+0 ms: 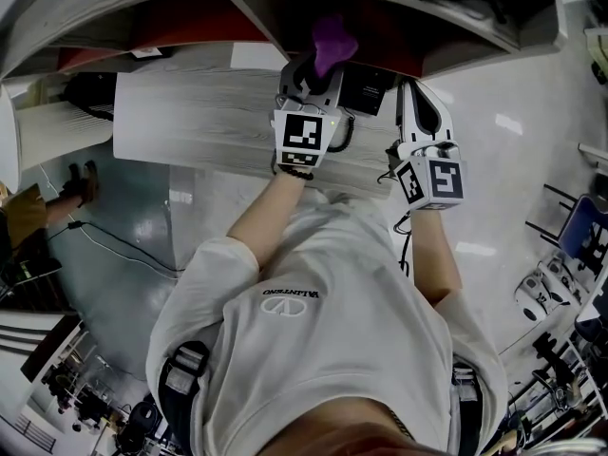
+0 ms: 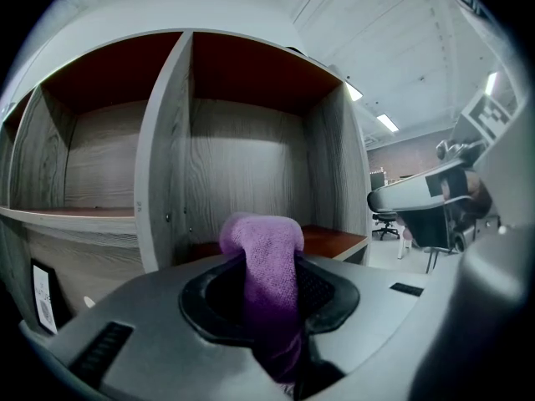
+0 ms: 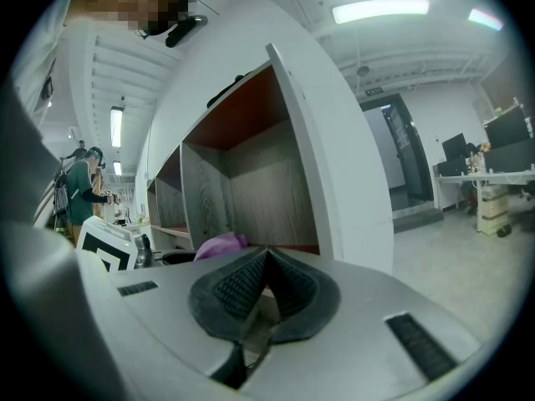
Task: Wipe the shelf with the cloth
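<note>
My left gripper (image 1: 316,69) clamps the purple cloth (image 1: 333,40), its tuft sticking forward toward the shelf (image 2: 330,239) compartment, ready to rub. My right gripper (image 1: 419,112), jaws pressed together and empty, hangs alongside, probably just kept clear.

Cool, even indoor light comes from ceiling strip lights (image 3: 380,9), blown out to white in the right gripper view. The glossy floor (image 1: 494,112) carries pale glare patches. The shelf (image 2: 251,149) compartments darken into soft shadow near their tops. Both gripper views bend strongly, with black vignetted corners
</note>
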`<control>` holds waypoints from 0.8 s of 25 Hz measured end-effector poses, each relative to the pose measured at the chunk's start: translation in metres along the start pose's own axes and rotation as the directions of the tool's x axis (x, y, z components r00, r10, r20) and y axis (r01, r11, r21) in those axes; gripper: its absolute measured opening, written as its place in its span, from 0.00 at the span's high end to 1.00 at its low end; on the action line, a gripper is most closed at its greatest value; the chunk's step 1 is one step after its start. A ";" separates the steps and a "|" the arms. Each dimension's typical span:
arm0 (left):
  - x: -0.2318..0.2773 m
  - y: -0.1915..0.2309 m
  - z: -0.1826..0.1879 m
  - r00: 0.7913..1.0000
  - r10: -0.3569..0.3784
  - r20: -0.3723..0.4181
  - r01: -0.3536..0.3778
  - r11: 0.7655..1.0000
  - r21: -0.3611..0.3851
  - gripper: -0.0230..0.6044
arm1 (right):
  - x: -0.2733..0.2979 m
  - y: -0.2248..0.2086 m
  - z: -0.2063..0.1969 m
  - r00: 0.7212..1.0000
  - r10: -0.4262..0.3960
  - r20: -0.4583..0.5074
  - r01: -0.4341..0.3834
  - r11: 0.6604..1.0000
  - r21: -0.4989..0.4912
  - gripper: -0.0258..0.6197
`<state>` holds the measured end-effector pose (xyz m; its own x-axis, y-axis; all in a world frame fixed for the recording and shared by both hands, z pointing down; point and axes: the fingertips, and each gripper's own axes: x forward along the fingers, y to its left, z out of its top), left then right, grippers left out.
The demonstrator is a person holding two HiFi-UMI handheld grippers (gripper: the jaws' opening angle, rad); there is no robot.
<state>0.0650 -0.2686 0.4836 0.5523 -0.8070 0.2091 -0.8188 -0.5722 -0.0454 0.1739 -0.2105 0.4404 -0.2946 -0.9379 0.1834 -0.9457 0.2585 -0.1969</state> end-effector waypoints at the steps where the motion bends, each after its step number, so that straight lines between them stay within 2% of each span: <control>1: 0.001 -0.003 0.001 1.000 -0.002 0.000 0.002 1.000 -0.001 0.80 | -0.001 -0.003 0.001 1.000 -0.002 0.001 0.002 1.000 -0.001 0.96; 20: 0.022 -0.064 0.011 0.998 -0.066 0.012 0.066 0.998 0.007 0.80 | -0.013 -0.027 0.002 1.000 -0.007 0.006 0.007 1.000 0.010 0.96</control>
<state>0.1313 -0.2508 0.4805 0.6069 -0.7691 0.2002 -0.7796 -0.6251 -0.0382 0.2035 -0.2056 0.4412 -0.2870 -0.9411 0.1786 -0.9463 0.2496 -0.2054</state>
